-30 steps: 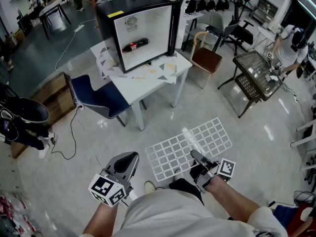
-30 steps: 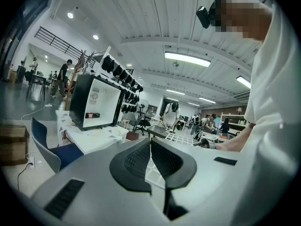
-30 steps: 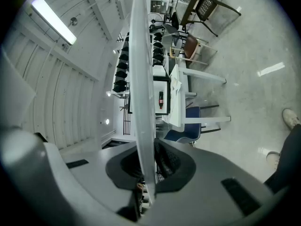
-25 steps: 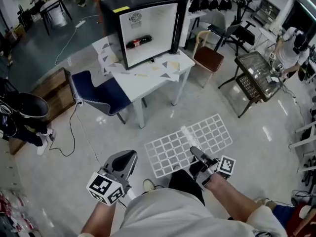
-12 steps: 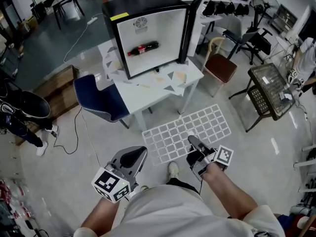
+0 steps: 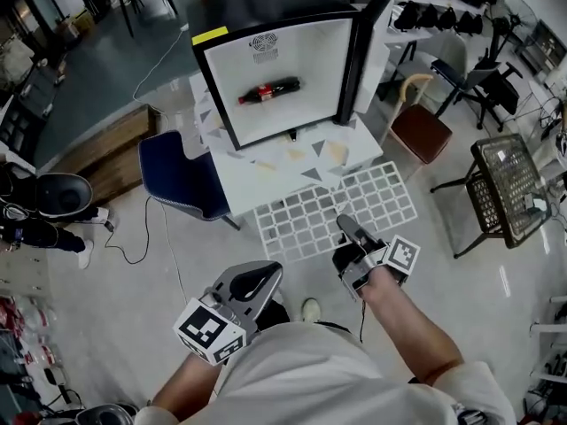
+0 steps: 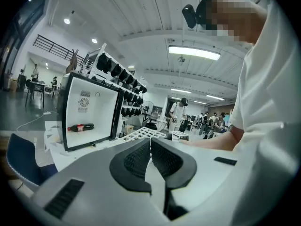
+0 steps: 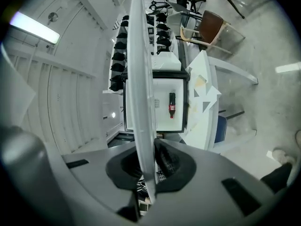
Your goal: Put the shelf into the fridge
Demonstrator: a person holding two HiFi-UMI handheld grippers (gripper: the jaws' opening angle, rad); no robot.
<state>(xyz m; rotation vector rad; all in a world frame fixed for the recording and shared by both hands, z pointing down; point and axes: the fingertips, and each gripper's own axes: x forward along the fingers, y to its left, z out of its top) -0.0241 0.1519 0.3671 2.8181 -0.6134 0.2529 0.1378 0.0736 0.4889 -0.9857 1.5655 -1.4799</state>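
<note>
White lattice shelf (image 6: pixel 354 204), flat edge clamped in right gripper (image 6: pixel 347 230); left gripper (image 6: pixel 260 282) closed, empty; boxy fridge (image 6: pixel 301 53) open.

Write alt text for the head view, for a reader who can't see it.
Seen from above, the right gripper grips a white grid shelf by its near edge and holds it out toward a small white table. On the table, an open fridge stands with a bottle lying inside. The left gripper is shut and empty.
</note>
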